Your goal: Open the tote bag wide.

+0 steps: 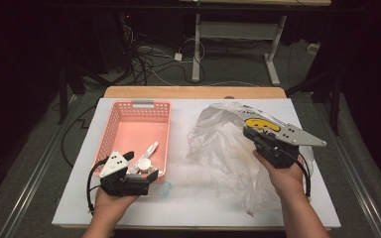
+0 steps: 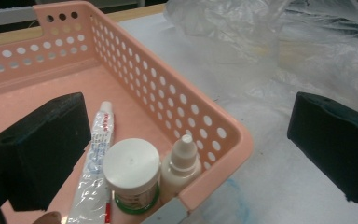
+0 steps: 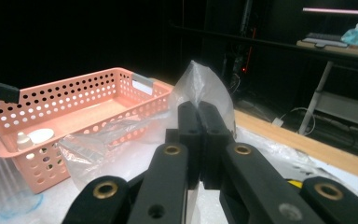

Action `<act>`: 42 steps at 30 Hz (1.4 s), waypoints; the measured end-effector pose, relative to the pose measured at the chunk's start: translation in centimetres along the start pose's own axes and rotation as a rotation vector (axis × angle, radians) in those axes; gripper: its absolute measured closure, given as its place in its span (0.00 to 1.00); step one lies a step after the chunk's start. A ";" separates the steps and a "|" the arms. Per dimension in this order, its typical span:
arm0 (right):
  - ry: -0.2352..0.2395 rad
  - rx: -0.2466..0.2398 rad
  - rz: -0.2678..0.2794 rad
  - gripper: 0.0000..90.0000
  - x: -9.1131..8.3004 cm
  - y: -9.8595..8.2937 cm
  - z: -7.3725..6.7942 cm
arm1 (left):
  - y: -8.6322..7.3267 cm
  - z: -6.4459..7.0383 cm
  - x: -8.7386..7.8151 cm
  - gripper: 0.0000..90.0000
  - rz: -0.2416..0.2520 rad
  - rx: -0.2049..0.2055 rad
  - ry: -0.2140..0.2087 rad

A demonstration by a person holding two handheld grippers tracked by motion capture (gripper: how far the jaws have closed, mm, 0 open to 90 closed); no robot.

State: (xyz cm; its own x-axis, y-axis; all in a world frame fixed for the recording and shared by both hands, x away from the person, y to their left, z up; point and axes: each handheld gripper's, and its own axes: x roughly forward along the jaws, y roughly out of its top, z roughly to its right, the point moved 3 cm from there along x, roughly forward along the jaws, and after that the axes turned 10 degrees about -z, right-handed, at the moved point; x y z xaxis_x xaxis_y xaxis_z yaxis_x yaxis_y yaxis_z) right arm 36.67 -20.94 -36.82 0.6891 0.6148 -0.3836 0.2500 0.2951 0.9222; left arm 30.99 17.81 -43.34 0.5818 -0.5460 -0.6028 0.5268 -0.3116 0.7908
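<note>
A pink perforated basket [image 1: 140,115] stands on the left of the white table. At its near end lie a white tube [image 2: 96,154], a white-capped jar [image 2: 131,163] and a small dropper bottle [image 2: 182,163]. My left gripper [image 1: 139,168] hovers over that near right corner, open, its jaws wide apart either side of the items [image 2: 186,140]. A crumpled clear plastic bag [image 1: 218,144] lies to the right of the basket. My right gripper [image 1: 250,131] is shut on a raised fold of the bag [image 3: 200,84], pinched between its jaws [image 3: 199,116].
A yellow shape [image 1: 262,124] shows beside the right gripper, at the bag's far right. A faint blue mark [image 1: 163,189] is on the table by the basket's near corner. Beyond the wooden far edge [image 1: 193,92], cables and desk legs are on the floor.
</note>
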 end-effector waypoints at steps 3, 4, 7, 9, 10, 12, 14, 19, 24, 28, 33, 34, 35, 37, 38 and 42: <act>-0.004 0.010 -0.016 1.00 0.3 -0.6 0.3 | 0.0 -0.7 -0.2 0.00 -0.003 -0.010 0.017; -0.004 0.010 -0.016 1.00 0.3 -0.6 0.3 | 0.0 -0.9 -0.3 0.00 -0.003 -0.012 0.022; -0.004 0.014 -0.027 1.00 0.4 -0.9 0.4 | 0.4 -1.7 -0.5 0.00 -0.006 -0.027 0.041; -0.003 0.007 -0.028 1.00 0.6 -1.0 0.4 | 0.8 -2.4 -0.7 0.00 0.003 -0.056 0.042; -0.003 0.007 -0.028 1.00 0.6 -1.0 0.4 | 1.0 -2.6 -0.8 0.00 0.006 -0.061 0.046; -0.002 0.010 -0.031 1.00 0.6 -1.1 0.4 | 1.3 -3.1 -0.9 0.00 0.006 -0.067 0.057; 0.001 0.003 -0.031 1.00 0.7 -1.1 0.4 | 1.6 -3.6 -0.9 0.00 0.001 -0.078 0.063; 0.006 -0.002 -0.030 1.00 0.7 -1.3 0.3 | 2.2 -4.5 -1.0 0.00 -0.011 -0.103 0.060; 0.014 -0.005 -0.028 1.00 0.7 -1.3 0.4 | 2.9 -4.6 -0.6 0.00 -0.031 -0.089 0.073; 0.019 -0.005 -0.027 1.00 0.7 -1.4 0.5 | 3.5 -4.7 0.0 0.00 -0.036 -0.091 0.068; 0.032 -0.010 -0.022 1.00 0.7 -1.4 0.5 | 4.5 -4.8 0.8 0.00 -0.022 -0.089 0.056; 0.032 -0.010 -0.022 1.00 0.7 -1.4 0.5 | 4.7 -4.8 1.0 0.00 -0.026 -0.086 0.056; 0.036 -0.014 -0.020 1.00 0.7 -1.4 0.5 | 4.8 -4.9 1.3 0.00 -0.035 -0.085 0.055; 0.036 -0.011 -0.019 1.00 0.7 -1.5 0.6 | 5.1 -5.1 1.7 0.00 -0.053 -0.086 0.053; 0.036 -0.011 -0.019 1.00 0.7 -1.5 0.6 | 5.2 -5.2 1.9 0.00 -0.065 -0.085 0.056; 0.034 -0.013 -0.026 1.00 0.8 -1.5 0.6 | 5.7 -5.6 2.6 0.00 -0.079 -0.081 0.059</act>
State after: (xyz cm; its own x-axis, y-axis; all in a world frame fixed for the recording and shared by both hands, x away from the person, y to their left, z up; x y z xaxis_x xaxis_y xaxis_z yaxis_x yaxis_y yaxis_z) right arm 37.28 -21.37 -38.50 0.6585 0.6314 -0.4095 0.2589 0.3209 0.9110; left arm 38.98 19.01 -41.04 0.5709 -0.4744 -0.6701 0.6195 -0.2867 0.7308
